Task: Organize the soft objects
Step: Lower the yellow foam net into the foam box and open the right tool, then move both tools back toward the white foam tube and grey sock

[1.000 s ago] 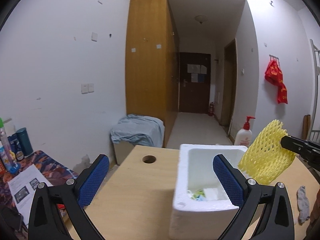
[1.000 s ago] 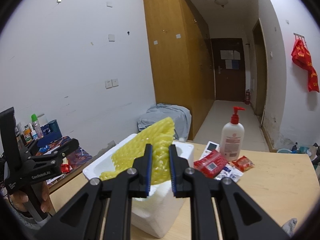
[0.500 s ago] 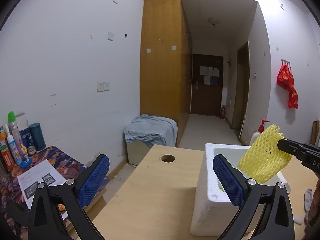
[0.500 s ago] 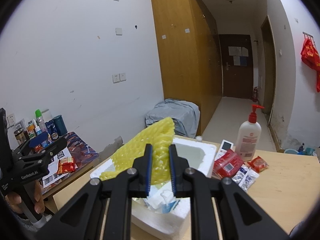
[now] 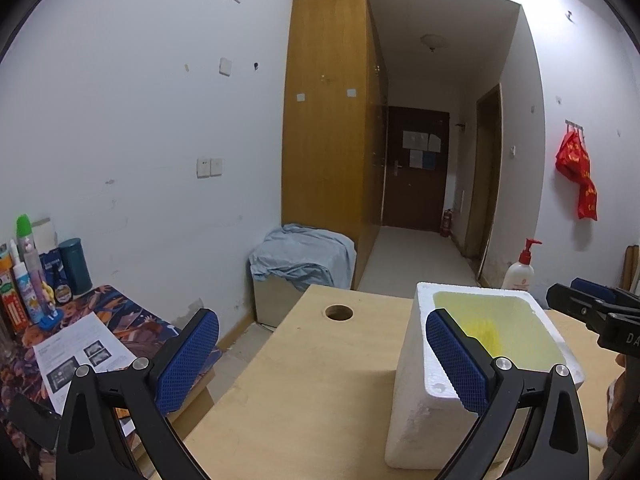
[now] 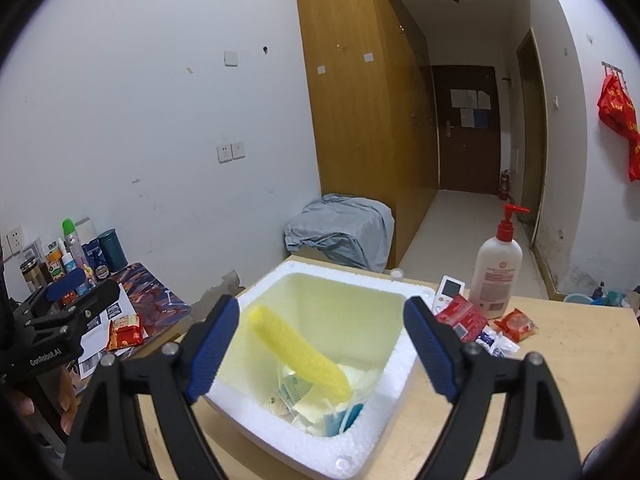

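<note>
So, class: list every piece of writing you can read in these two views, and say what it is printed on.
"GenRobot.AI": on the left gripper body, right wrist view.
"DA", cut off by the frame edge: on the right gripper body, left wrist view.
Too small or blurred: lotion bottle label, red snack packets, printed sheet, door notices.

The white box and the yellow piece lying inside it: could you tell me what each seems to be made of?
White box: expanded foam, probably polystyrene; matte, with a beaded, crumbly-looking rim and thick walls. Yellow piece: likely soft foam netting of the fruit-wrap kind; its surface shows a fine mesh texture, and it leans limply against the box's inner wall.
</note>
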### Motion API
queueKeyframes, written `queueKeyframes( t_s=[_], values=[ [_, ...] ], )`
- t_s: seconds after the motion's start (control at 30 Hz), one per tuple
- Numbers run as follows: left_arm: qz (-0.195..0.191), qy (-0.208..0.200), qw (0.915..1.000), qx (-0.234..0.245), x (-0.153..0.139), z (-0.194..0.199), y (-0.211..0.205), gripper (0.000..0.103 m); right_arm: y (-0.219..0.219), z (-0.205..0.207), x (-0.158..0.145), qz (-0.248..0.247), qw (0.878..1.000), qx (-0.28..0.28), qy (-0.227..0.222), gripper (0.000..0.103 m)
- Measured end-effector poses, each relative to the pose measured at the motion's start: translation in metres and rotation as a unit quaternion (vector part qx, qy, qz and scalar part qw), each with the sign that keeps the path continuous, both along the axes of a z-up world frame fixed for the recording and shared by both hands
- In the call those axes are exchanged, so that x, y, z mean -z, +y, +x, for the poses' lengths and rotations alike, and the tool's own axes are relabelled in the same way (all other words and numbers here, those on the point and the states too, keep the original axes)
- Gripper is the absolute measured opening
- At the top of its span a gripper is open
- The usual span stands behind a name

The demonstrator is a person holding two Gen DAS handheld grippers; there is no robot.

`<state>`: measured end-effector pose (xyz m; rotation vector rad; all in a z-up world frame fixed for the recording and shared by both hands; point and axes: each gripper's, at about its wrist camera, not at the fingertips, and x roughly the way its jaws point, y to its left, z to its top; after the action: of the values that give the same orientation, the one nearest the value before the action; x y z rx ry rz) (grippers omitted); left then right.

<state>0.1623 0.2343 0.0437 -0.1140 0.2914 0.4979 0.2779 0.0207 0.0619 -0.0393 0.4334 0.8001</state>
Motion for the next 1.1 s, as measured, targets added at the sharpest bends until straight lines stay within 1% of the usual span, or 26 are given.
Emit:
queueKeyframes(
  t_s=[0.17, 0.4, 0.5, 0.73, 0.87, 0.93, 1.0, 1.1],
  values=[
    [0.006, 0.000, 1.0000, 0.007, -0.001, -0.001, -0.009, 0.103, -0.007, -0.005, -0.004, 0.003, 1.000, 0.003, -0.004, 0.087],
    [0.009, -0.006, 0.9998, 0.019, -0.006, -0.006, -0.023, 0.103, -0.031, -0.017, -0.012, 0.013, 1.000, 0.021, -0.013, 0.087],
    [0.009, -0.007, 0.9995, 0.030, -0.008, -0.008, -0.032, 0.103, -0.046, -0.024, -0.016, 0.014, 0.999, 0.036, -0.020, 0.090],
    [0.013, -0.014, 0.9977, 0.066, -0.013, -0.012, -0.060, 0.103, -0.082, -0.040, -0.020, 0.023, 0.997, 0.071, -0.026, 0.091],
    [0.018, -0.014, 0.9965, 0.080, -0.015, -0.016, -0.077, 0.103, -0.104, -0.057, -0.022, 0.030, 0.995, 0.086, -0.031, 0.092],
    [0.021, -0.017, 0.9959, 0.086, -0.017, -0.021, -0.085, 0.103, -0.113, -0.064, -0.024, 0.031, 0.995, 0.092, -0.036, 0.093],
    [0.024, -0.020, 0.9955, 0.089, -0.019, -0.027, -0.095, 0.103, -0.122, -0.074, -0.025, 0.034, 0.994, 0.096, -0.041, 0.098],
    [0.027, -0.025, 0.9948, 0.094, -0.022, -0.037, -0.110, 0.103, -0.136, -0.090, -0.027, 0.033, 0.993, 0.104, -0.051, 0.098]
  ],
)
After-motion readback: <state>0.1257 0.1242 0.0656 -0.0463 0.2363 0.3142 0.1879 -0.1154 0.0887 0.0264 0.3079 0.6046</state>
